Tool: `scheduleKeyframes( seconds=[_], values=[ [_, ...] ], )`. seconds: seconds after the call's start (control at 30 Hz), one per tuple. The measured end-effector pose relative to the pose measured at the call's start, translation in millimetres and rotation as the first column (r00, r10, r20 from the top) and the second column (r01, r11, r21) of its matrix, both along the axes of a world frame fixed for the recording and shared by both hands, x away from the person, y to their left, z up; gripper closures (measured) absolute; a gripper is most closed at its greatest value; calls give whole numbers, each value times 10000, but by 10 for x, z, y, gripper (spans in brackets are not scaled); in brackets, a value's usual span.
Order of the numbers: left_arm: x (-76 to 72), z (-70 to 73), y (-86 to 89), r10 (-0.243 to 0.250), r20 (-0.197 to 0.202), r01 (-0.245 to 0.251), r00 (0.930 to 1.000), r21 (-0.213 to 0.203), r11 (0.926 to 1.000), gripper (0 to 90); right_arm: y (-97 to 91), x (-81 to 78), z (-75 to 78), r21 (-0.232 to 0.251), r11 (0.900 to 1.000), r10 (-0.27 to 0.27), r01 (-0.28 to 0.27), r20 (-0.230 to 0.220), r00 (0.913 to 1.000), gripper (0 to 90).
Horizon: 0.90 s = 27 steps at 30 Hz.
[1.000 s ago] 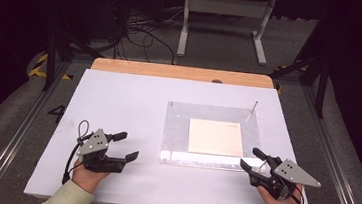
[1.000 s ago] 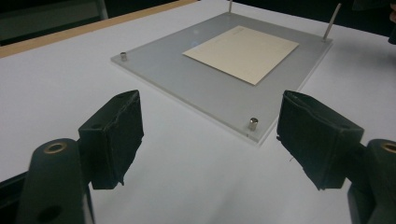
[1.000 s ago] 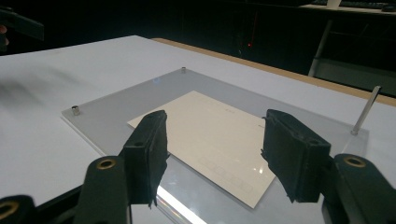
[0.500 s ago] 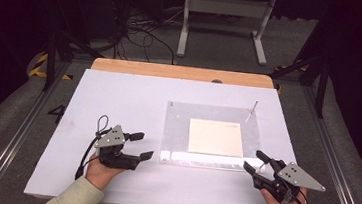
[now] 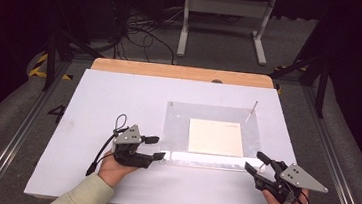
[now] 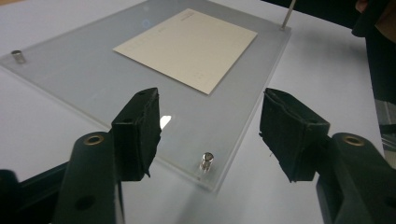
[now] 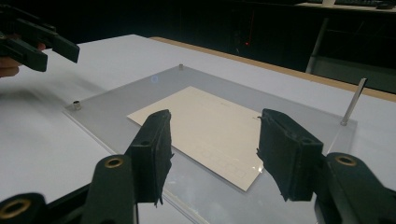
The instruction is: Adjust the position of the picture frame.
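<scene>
Clear plate (image 5: 213, 116): a transparent acrylic sheet lying flat on the white table (image 5: 114, 95), right of centre, with short metal studs at its corners and one tall pin (image 5: 251, 112) at the far right corner.
Card (image 5: 215, 137): cream sheet lying under or in the plate, roughly centred.
Left hand-held gripper (image 5: 156, 148): at the plate's near left corner; jaws spread, having just been closing, with the corner stud (image 6: 206, 161) between them, pads not touching it.
Right hand-held gripper (image 5: 257, 162): at the plate's near right corner, jaws spread, clamping nothing.
</scene>
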<state>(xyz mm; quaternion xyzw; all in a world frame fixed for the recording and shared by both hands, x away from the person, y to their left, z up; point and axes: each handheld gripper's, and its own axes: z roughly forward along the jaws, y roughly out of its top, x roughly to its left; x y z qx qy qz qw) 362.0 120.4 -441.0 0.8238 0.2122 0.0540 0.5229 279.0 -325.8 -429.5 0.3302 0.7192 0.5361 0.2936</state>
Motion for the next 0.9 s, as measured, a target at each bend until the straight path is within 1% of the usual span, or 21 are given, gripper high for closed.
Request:
scheduleKeyframes(
  seconds=[0.03, 0.07, 0.1, 0.13, 0.3, 0.37, 0.4, 0.5, 0.53, 0.6, 0.63, 0.8, 0.9],
  values=[
    [0, 0, 0, 0, 0, 0, 10000, 0, 10000, 419, 0, 0, 0, 0, 10000, 0, 0, 0, 10000, 441],
    [8, -20, -29, -115, -52, 115, 9999, 133, 9998, 419, -3, -5, 0, 31, 10000, 0, 0, -18, 10000, 446],
    [14, -35, -46, -153, -79, 154, 9999, 206, 9997, 447, -9, -8, -1, 54, 10000, 44, -43, -41, 10000, 451],
    [18, -47, -57, -239, -187, 244, 9995, 271, 9993, 473, -13, -12, -4, 127, 9999, 58, -57, -65, 10000, 453],
    [50, -116, -116, -296, -434, 316, 9986, 473, 9984, 589, -37, -33, -3, 157, 9999, -18, 20, -105, 9999, 456],
    [57, -143, -140, -312, -528, 350, 9981, 713, 9968, 624, -44, -36, -5, 169, 9999, -27, 29, -101, 9999, 456],
    [57, -157, -154, -323, -600, 371, 9977, 799, 9961, 636, -46, -39, -5, 182, 9998, -29, 30, -92, 10000, 457],
    [68, -192, -184, -365, -657, 437, 9972, 1125, 9927, 658, -54, -51, -4, 200, 9998, -36, 39, -132, 9999, 457],
    [68, -192, -184, -365, -657, 437, 9972, 1125, 9927, 674, -54, -51, -4, 200, 9998, -36, 39, -132, 9999, 457],
    [69, -210, -195, -330, -712, 424, 9969, 1341, 9901, 686, -60, -54, -4, 212, 9998, -44, 46, -99, 9999, 458],
    [70, -219, -202, -280, -708, 379, 9971, 1428, 9890, 699, -62, -56, -4, 215, 9998, -51, 53, -101, 9999, 458],
    [69, -246, -233, -354, -610, 455, 9975, 1731, 9838, 727, -67, -59, -5, 247, 9997, -56, 60, -138, 9999, 458],
    [62, -247, -243, -379, -543, 473, 9978, 1837, 9818, 738, -68, -60, -4, 253, 9997, -65, 68, -127, 9999, 458]
  ],
)
